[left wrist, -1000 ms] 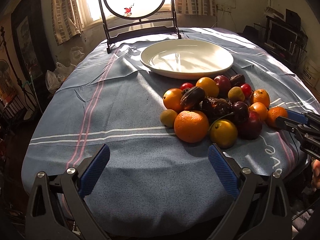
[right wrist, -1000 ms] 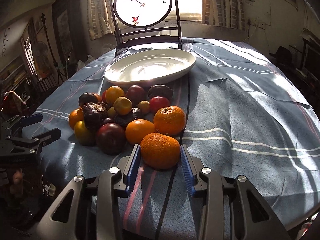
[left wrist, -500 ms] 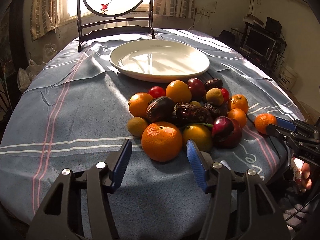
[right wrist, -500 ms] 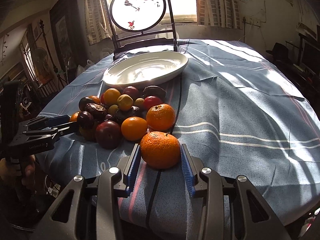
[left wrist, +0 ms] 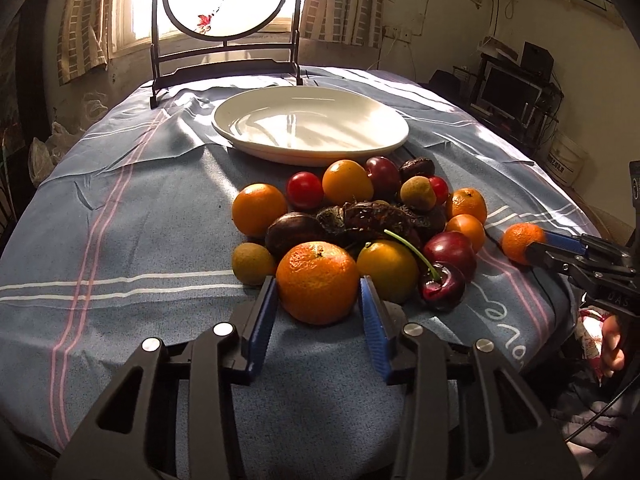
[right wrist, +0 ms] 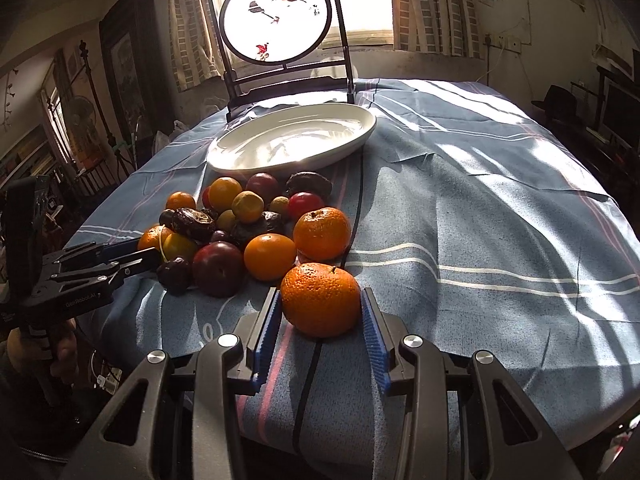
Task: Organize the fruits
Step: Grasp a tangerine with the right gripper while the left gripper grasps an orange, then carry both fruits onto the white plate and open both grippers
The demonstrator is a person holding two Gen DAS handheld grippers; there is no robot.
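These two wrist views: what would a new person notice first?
First, the heap of mixed fruit on the blue striped cloth, just before the empty white plate. Next, each gripper has a bumpy orange between its blue pads: left gripper, right gripper.

Both cameras sit low at the near table edge, tilted down along their own fingers toward the window. The left one looks from the left of the fruit pile (left wrist: 360,224), close up; the right one from the pile's right (right wrist: 240,228). Both share the white plate (left wrist: 240,136) (right wrist: 224,160), and each catches the other's gripper at its edge.
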